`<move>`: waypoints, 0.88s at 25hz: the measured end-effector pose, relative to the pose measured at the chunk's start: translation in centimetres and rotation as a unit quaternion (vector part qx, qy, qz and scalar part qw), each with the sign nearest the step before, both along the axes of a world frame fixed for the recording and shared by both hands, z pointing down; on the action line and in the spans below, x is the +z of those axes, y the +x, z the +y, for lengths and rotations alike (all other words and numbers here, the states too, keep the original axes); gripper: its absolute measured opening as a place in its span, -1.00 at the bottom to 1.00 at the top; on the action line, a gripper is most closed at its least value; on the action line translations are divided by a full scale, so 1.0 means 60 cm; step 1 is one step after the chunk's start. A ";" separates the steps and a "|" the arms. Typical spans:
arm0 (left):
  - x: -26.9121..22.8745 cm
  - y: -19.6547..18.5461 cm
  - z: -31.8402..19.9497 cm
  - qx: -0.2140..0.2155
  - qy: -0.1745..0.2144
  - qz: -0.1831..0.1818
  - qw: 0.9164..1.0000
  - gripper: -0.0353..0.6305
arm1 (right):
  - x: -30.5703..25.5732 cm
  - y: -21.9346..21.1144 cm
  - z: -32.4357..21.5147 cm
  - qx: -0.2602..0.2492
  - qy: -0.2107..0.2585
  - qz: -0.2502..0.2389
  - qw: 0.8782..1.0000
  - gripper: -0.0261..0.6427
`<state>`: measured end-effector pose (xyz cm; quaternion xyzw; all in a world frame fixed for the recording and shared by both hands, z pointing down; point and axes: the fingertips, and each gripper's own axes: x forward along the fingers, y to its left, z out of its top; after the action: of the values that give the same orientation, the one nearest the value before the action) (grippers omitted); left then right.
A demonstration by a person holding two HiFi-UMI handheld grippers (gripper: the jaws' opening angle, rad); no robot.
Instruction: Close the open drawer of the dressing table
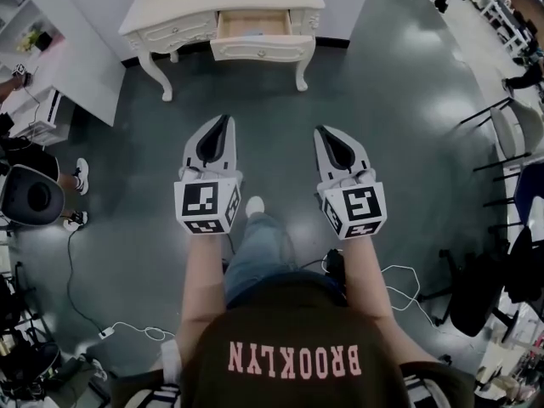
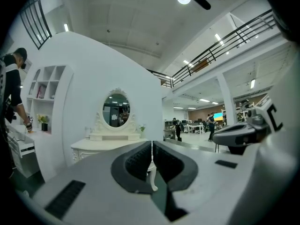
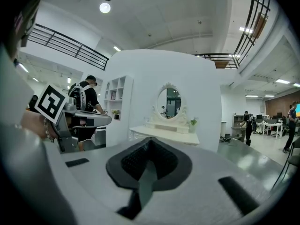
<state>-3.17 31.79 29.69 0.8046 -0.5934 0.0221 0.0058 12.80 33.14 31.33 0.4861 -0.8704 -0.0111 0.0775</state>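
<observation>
Left gripper (image 1: pixel 225 118) and right gripper (image 1: pixel 320 130), both clenched, hang apart from the open drawer (image 1: pixel 262 51) showing bare wood.

— Where are we standing, would you say? Somebody's bedroom?

— Only a mock one. We see a cream dressing table (image 1: pixel 178 11) with an oval mirror (image 2: pixel 116 109) and a shelf unit (image 3: pixel 115 92), but they stand against a free-standing white backdrop wall (image 2: pixel 84 69) that stops well short of the ceiling.

— And round it?

— We are in a big open hall, part lab, part office. It has a polished grey floor (image 1: pixel 382 117), strip lights (image 2: pixel 217 37) high overhead and an upper walkway with a black railing (image 2: pixel 234 35). Far behind are desks with a lit screen (image 2: pixel 218 116), where people (image 2: pixel 178 125) stand.

— We'd add the cables (image 1: pixel 127 324) trailing over the floor and the office chairs (image 1: pixel 510 134) at the side.
</observation>
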 end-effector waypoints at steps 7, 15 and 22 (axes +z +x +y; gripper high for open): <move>0.008 -0.044 -0.149 0.012 -0.010 0.002 1.000 -0.87 | 0.006 -0.045 -0.143 0.013 -0.012 0.007 1.000 -0.94; 0.033 -0.106 -0.294 0.017 -0.030 0.005 0.999 -0.87 | 0.034 -0.082 -0.297 0.035 -0.031 0.027 0.999 -0.94; 0.053 -0.144 -0.363 0.016 -0.041 0.003 0.999 -0.87 | 0.063 -0.099 -0.379 0.051 -0.044 0.032 0.997 -0.94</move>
<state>-11.78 10.01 32.85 0.8132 -0.5789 0.0442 0.0397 6.89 10.39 35.10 0.5257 -0.8410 0.0162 0.1269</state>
